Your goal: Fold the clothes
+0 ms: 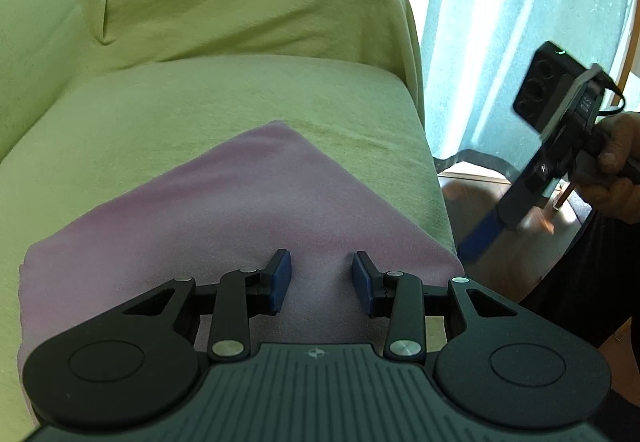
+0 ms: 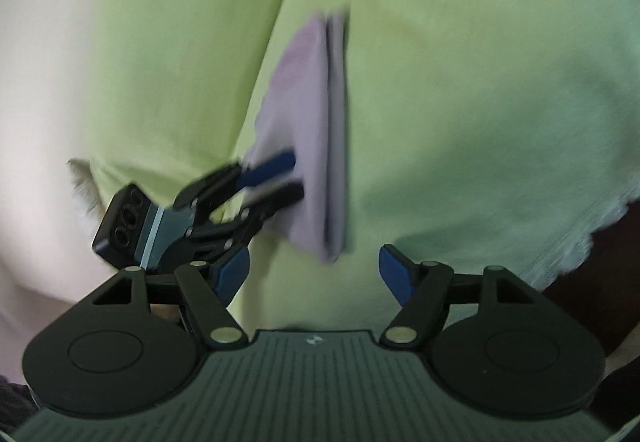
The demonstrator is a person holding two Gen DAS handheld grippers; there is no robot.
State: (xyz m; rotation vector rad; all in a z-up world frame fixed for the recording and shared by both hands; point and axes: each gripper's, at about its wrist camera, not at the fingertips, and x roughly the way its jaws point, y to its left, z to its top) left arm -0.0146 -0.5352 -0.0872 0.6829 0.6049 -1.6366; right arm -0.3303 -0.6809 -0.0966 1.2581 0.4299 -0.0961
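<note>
On the green sofa seat, your folded pink cloth (image 1: pixel 240 210) lies flat, one corner pointing toward the backrest.

Your left gripper (image 1: pixel 322 280) sits right over the near part of that cloth, blue pads (image 1: pixel 280 278) apart with only pink fabric showing between them, nothing pinched; whether they touch it, you can't tell. From the right wrist view the cloth (image 2: pixel 316 130) shows stacked layers along one edge, though the picture is blurred. Off the seat's right end, your right gripper (image 2: pixel 314 274) is spread wide with nothing between its fingers, gripped by your hand (image 1: pixel 616 170) out over the floor. Around it all, the sofa (image 1: pixel 200 98) wears a yellow-green cover, and pale blue curtains (image 1: pixel 480 22) hang behind the armrest.
</note>
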